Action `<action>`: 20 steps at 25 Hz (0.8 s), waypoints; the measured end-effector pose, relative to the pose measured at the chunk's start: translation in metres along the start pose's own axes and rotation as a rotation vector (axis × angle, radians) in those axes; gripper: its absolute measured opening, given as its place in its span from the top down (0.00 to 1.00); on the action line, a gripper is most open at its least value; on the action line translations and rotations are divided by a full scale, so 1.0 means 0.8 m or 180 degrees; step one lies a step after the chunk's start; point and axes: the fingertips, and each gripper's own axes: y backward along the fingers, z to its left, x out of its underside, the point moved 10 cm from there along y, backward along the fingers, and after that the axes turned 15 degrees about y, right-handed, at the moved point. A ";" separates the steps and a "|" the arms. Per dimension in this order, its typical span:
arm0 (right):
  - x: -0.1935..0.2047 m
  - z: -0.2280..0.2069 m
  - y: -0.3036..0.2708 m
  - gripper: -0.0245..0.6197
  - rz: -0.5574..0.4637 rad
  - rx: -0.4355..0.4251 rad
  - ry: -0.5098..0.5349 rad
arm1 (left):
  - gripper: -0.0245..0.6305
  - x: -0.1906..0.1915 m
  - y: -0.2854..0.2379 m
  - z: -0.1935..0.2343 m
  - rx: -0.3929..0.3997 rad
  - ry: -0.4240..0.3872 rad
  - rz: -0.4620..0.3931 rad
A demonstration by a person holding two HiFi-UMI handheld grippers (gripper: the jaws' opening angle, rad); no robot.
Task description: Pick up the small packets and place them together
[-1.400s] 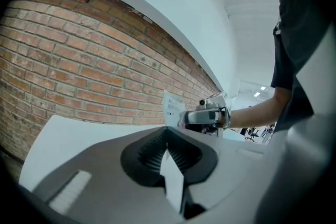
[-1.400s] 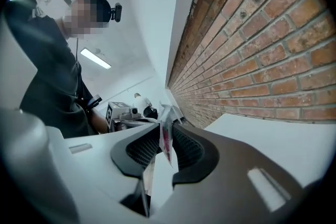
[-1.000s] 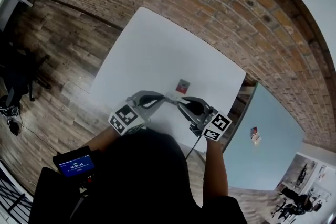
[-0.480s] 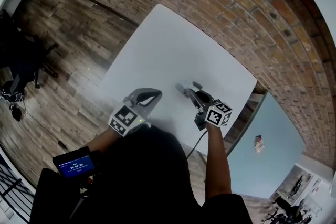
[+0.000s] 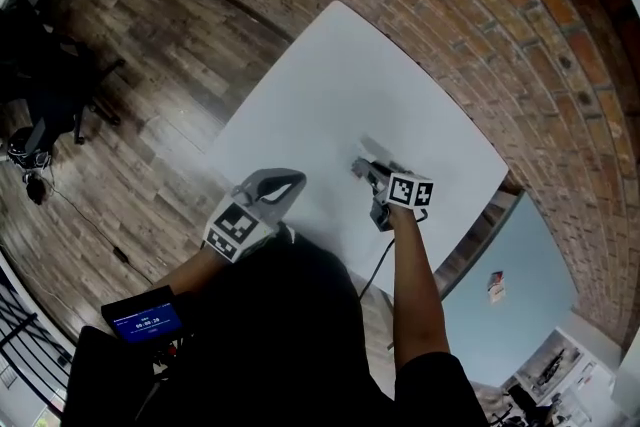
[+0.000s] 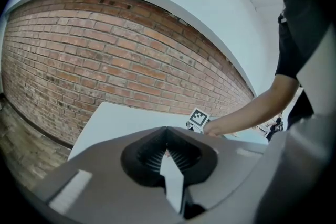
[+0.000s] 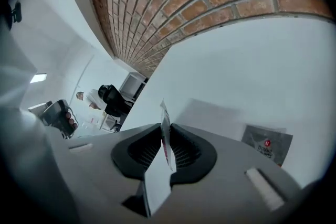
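Packet (image 7: 164,113) one stands edge-on, pinched in the clenched right gripper (image 7: 167,135), while the second packet (image 7: 266,144) lies flat on the white table (image 7: 236,60) just ahead and to that claw's right, nearer it than to the left gripper (image 6: 167,136), closed and empty.

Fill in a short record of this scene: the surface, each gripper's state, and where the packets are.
surface: white table by a brick wall
left gripper: jaws shut, nothing seen between them
right gripper: shut on a thin packet, held edge-up
second packet: flat on the table, apart from the right gripper
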 end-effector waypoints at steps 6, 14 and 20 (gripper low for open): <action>0.004 -0.016 -0.008 0.85 0.0098 0.0196 -0.0096 | 0.96 0.003 0.006 0.012 -0.0055 0.0088 -0.0013; -0.002 -0.012 0.007 0.68 0.0190 0.0490 0.0306 | 0.96 -0.001 -0.004 0.012 0.0102 0.0083 0.0100; -0.003 0.017 0.045 0.60 0.0225 0.1133 0.1256 | 0.96 -0.004 -0.015 0.005 0.0185 0.0035 0.0137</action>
